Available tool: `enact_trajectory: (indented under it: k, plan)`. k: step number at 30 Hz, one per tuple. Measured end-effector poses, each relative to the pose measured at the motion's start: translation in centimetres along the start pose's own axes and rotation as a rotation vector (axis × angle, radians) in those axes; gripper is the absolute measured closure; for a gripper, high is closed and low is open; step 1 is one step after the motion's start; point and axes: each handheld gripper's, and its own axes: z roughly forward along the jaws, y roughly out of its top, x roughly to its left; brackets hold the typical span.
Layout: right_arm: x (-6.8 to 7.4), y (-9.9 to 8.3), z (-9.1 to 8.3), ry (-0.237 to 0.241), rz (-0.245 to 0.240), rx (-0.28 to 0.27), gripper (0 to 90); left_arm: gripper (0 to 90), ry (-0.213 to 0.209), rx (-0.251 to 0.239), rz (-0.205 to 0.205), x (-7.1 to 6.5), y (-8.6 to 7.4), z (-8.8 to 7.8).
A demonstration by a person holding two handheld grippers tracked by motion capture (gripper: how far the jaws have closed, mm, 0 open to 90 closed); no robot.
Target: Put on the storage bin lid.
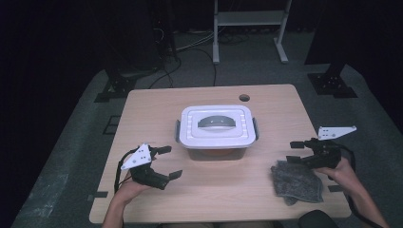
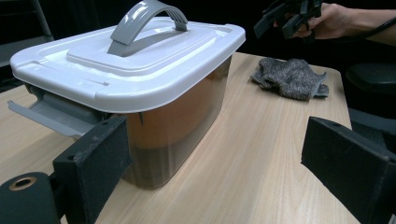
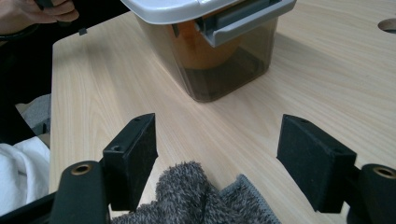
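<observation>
Though both claws gaping: grey cloth [image 1: 297,182] crumpled, long axis slanting near-right, beneath right claw [image 1: 295,152].

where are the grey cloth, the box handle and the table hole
grey cloth [image 1: 297,182], high view, middle of the crumpled fabric
box handle [image 2: 148,18], left gripper view, top of the grey arch
table hole [image 1: 244,98], high view, centre of the round opening
</observation>
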Motion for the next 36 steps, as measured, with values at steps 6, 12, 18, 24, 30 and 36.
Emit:
enact_trajectory:
  k: [6,12,18,24,30,36]
  plan:
    - [-0.1,-0.7,0.0,-0.001,0.012,-0.005,27.6,7.1,0.0,0.002,0.001,0.0,0.0,0.0]
    - [-0.1,-1.6,0.0,-0.006,0.032,-0.015,27.6,7.1,0.003,0.0,0.002,-0.1,0.0,-0.1]
    - [-0.1,-2.3,-0.1,-0.011,0.045,-0.022,27.5,7.1,0.003,0.003,0.001,-0.1,0.0,-0.1]
    - [0.0,-2.9,-0.1,-0.011,0.055,-0.026,27.5,7.1,0.007,-0.002,0.004,-0.1,0.1,-0.1]
    - [0.4,-3.4,0.0,-0.012,0.062,-0.024,27.5,7.1,0.006,0.001,0.006,-0.2,0.1,-0.1]
    - [0.6,-3.5,0.0,-0.008,0.06,-0.026,27.4,7.1,0.008,0.001,0.006,-0.1,0.1,-0.1]
